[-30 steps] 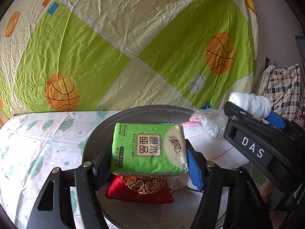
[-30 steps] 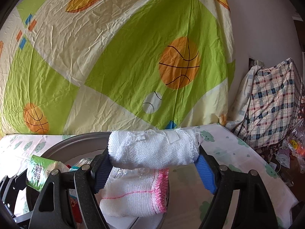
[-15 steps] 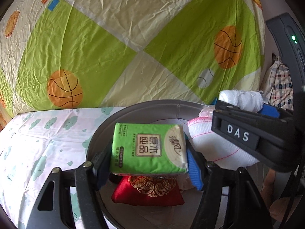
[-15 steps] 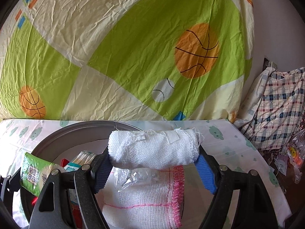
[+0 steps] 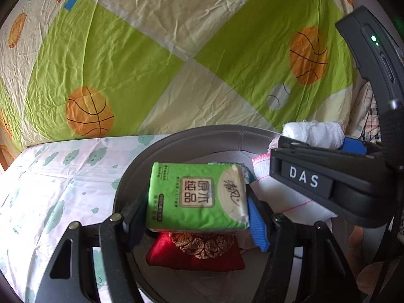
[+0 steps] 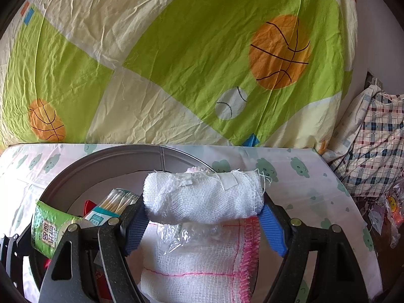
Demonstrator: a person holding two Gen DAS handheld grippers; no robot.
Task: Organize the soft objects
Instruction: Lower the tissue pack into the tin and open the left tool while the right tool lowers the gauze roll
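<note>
- A home, likely a bedroom or living corner.
- A wrinkled basketball-print bedsheet (image 6: 176,50) hangs as a backdrop.
- A cloud-print cloth (image 5: 63,176) covers the tabletop.
- Plaid fabric (image 6: 373,146) is heaped beside a plain white wall (image 6: 371,25).

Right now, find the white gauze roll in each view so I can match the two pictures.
Left wrist view: the white gauze roll sits at the right edge, above the black gripper body marked DAS, over the far right rim of the grey round bin.
Right wrist view: the roll is at centre, clamped between the right gripper pads.
Shared landmark: the green tissue pack, lower left in the right wrist view.
</note>
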